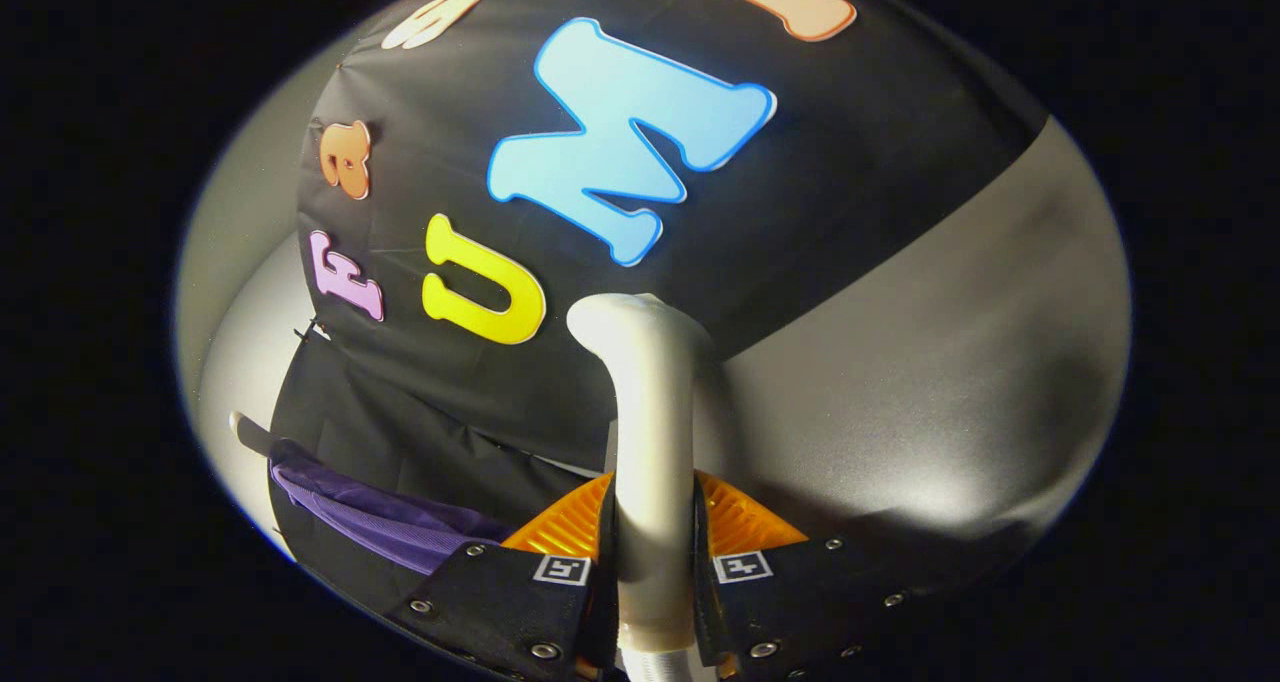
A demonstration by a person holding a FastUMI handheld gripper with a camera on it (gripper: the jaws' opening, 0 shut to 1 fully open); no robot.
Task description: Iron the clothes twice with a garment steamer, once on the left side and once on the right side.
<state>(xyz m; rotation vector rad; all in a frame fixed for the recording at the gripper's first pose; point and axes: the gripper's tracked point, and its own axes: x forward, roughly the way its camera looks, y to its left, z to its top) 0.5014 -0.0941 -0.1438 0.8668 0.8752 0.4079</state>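
I have the claw (655, 552) clamped on the handle of the garment steamer (650, 432), both fingers pressing its pale stem from either side. The stem rises straight ahead between the fingers and bends over at its top, so the head points away from me and I cannot see its face or tell whether steam is coming.

The clothes (385, 517) are a purple garment hanging on a hanger (248, 432), down and off to the left of the fingers, against the black cloth wall (850, 162). The steamer head is well apart from the fabric, and most of the garment is cut off, so I cannot judge how it hangs.

My reading is that no pass is under way yet; the step now is bringing the head to the garment. To do it well I would swing left and tilt down until the purple fabric sits just beyond the bent top. I would then start high on one side and draw the head slowly down, close to the cloth. The grip looks centred, so the stem should not twist if I move smoothly.
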